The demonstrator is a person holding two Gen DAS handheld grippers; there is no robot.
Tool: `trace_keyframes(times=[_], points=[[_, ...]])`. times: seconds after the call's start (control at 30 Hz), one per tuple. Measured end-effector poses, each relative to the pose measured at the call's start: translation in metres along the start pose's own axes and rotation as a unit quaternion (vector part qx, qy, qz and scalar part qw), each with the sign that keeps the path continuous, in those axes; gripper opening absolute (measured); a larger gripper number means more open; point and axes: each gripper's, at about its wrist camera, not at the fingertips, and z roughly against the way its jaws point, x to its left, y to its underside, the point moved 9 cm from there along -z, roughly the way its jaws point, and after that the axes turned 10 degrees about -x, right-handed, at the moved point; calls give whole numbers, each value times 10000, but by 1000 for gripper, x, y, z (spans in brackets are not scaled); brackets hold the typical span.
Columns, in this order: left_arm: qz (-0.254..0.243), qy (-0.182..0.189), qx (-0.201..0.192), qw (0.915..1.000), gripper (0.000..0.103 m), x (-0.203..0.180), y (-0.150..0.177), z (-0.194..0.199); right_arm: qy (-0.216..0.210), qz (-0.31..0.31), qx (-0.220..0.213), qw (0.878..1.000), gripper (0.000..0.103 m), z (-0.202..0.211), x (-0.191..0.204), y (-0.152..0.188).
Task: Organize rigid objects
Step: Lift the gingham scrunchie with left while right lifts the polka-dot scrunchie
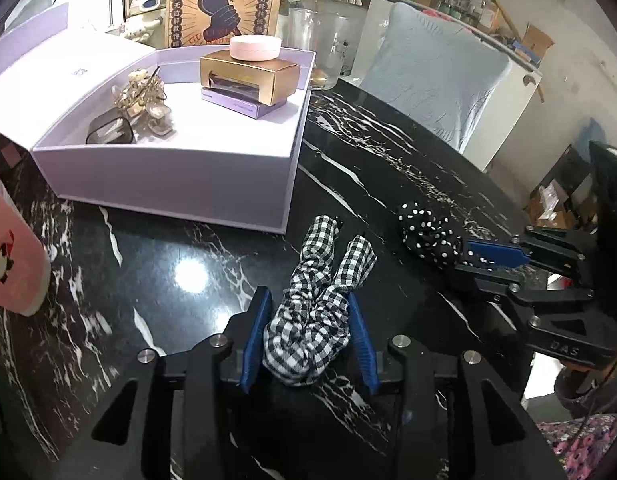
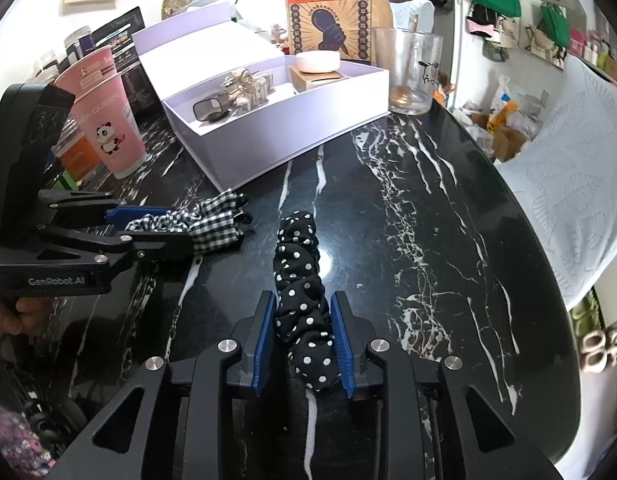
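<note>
The left gripper is pinching a checked scrunchie lying on the black marble table; beside it, the right gripper is pinching a polka-dot scrunchie.

Glossy black marble-look bench, white-veined, mirroring a lamp. Soft crinkled cloth: checked scrunchie, dotted scrunchie. Matt lilac cardboard box. Shiny gold carton. Clear smooth glass. Printed brown paper bag. Ribbed blue rubbery pads on matt black plastic claws.
</note>
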Motion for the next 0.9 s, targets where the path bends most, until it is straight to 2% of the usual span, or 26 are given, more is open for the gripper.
trace_keyframes(times=[0.3,0.53,0.57,0.63,0.67,0.7,0.77,0.9], points=[[-438,-373,48,9983,40,-8,-4,-9,-39,25,9,10000,40,-4,4,-2],[-337,-448,-39,9984,40,-7,-5,-9,112,181,-40,9998,40,-9,8,-4],[-275,-471,-72,9985,40,-7,-5,-9,151,229,-47,9996,38,-10,8,-4],[-217,-484,-95,9985,39,-6,-4,-8,259,323,-64,9991,25,-10,8,-4],[-209,-518,-99,9984,32,-6,-5,-8,287,354,-65,9989,19,-10,8,-4],[-171,-540,-109,9983,30,-5,-5,-8,254,330,-64,9991,17,-10,7,-4],[-60,-468,-112,9988,26,-4,-5,-7,159,225,-86,9996,15,-10,7,-5],[165,-448,-43,9989,25,-4,-3,-5,86,81,-107,9999,15,-9,7,-5]])
